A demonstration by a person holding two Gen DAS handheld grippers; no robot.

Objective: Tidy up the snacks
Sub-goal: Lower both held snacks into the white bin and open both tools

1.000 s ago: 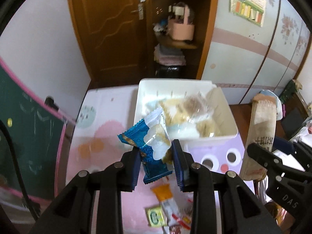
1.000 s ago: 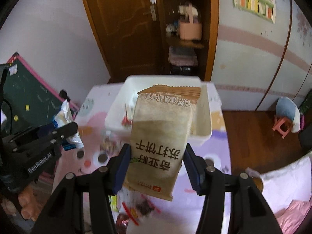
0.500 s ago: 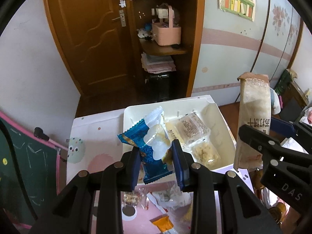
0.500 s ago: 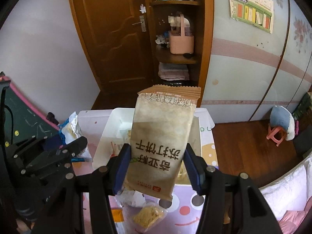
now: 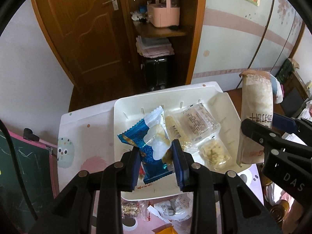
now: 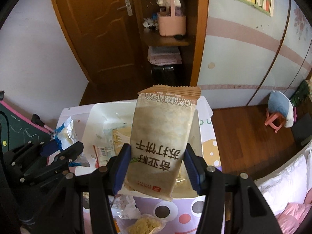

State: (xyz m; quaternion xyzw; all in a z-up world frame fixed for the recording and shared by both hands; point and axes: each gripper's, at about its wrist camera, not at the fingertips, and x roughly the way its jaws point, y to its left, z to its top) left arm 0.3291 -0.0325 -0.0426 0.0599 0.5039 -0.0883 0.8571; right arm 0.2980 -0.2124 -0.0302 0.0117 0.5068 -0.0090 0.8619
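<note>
Above the white tray (image 5: 230, 105), your left gripper (image 5: 157, 162) jaws clamp a blue snack packet (image 5: 150, 142). Your right gripper (image 6: 157, 167) jaws grip a tan cracker pack (image 6: 163, 136).

- Both views are fisheye: straight lines bow toward the edges, and the corners are cut off by a black circular vignette.
- Soft daylight fills the room; its source cannot be seen.
- The white tray (image 5: 230, 105) is the brightest area in the left wrist view and looks slightly washed out.
- The wooden door (image 6: 93, 29) and the shelf alcove (image 6: 165, 58) beside it are dim, with dark shadow low in the alcove.
- Shadows are faint and diffuse.
- Focus is fairly sharp in the centre; detail softens toward the rims.
</note>
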